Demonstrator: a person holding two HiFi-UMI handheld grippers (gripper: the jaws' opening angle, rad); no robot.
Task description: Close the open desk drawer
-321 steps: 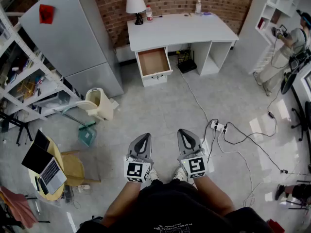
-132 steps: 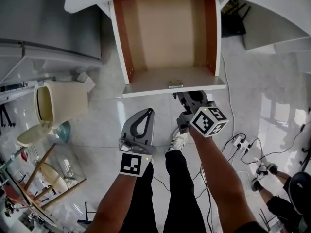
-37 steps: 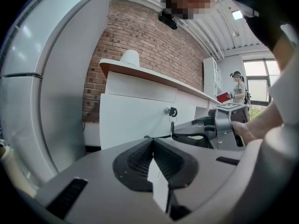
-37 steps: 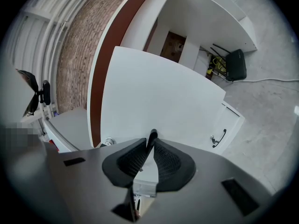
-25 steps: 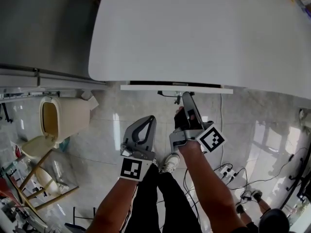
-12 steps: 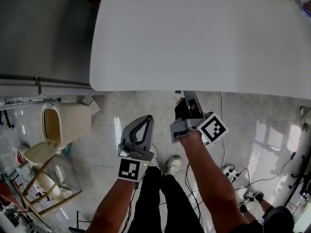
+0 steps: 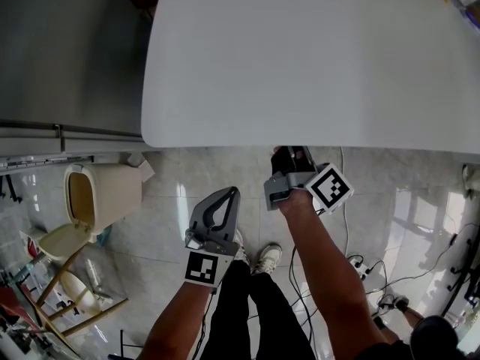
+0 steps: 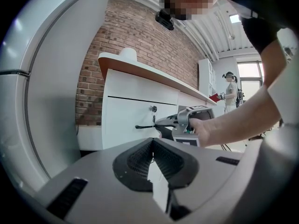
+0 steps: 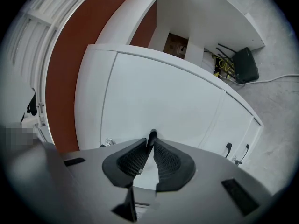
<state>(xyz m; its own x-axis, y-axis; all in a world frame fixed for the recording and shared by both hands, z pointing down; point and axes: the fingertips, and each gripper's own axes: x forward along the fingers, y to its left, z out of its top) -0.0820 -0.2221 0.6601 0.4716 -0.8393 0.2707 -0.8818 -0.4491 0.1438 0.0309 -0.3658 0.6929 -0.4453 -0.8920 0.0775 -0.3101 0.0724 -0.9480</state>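
- The drawer [image 9: 159, 101] sits under the top of the desk [image 7: 300, 58], and its front is judged flush, or nearly so, with the desk's face
- The right gripper [image 9: 150, 143] is clamped on the dark handle [image 9: 152, 135], with its jaws pinched narrowly around it
- The push should be directed level and straight into the desk until the front seats; only then should the handle be released
- The left gripper [image 7: 227, 193] is held closed and empty in front of the desk
- A glossy tiled floor [image 7: 180, 193] is seen before the desk, a pale bin [image 7: 101, 193] to its left, and a brick wall [image 8: 93, 69] behind it
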